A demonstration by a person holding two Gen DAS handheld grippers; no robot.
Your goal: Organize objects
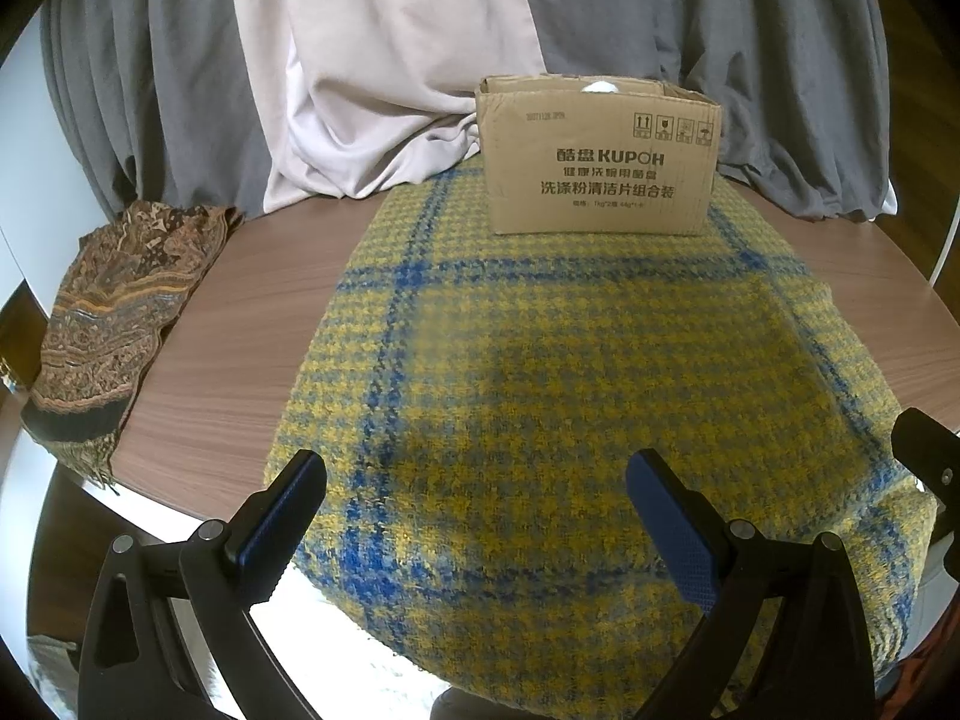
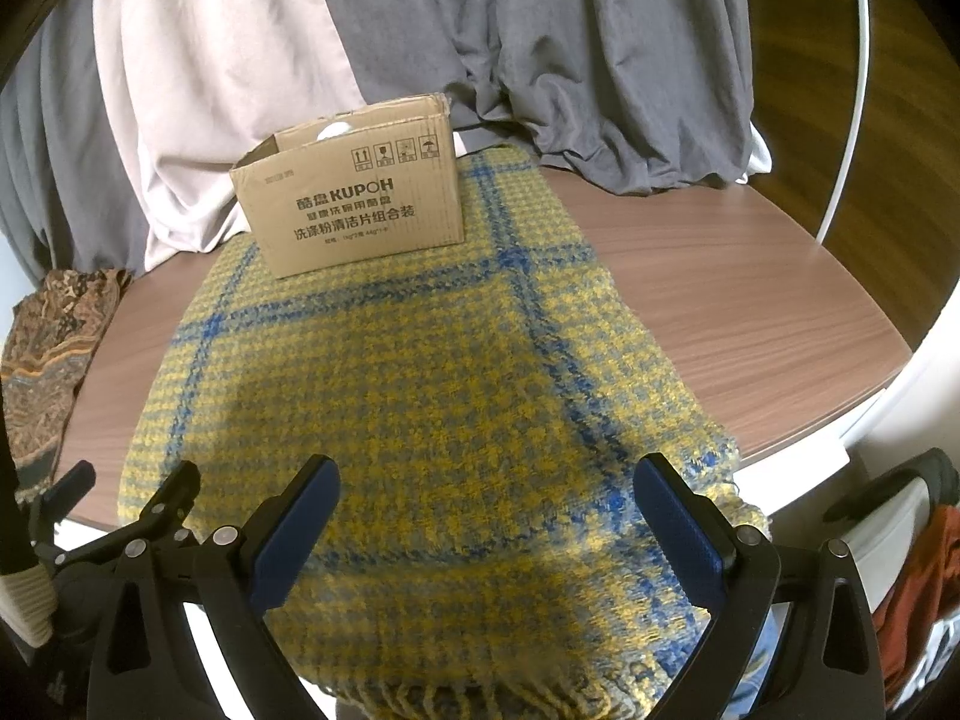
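A yellow and blue plaid scarf (image 1: 540, 360) lies spread across the brown table (image 1: 252, 312), its near end hanging over the front edge; it also shows in the right wrist view (image 2: 420, 390). An open cardboard box (image 1: 600, 156) printed KUPOH stands on the scarf's far end, and appears in the right wrist view (image 2: 354, 192). A brown patterned scarf (image 1: 114, 324) lies folded at the table's left edge (image 2: 48, 336). My left gripper (image 1: 477, 474) is open above the plaid scarf's near left part. My right gripper (image 2: 486, 480) is open above its near right part. Both are empty.
Grey and pale pink curtains (image 1: 390, 60) hang behind the table. A white curved pole (image 2: 852, 90) stands at the right. Orange cloth (image 2: 924, 576) lies low at the right, off the table. The table (image 2: 750, 300) shows bare wood right of the plaid scarf.
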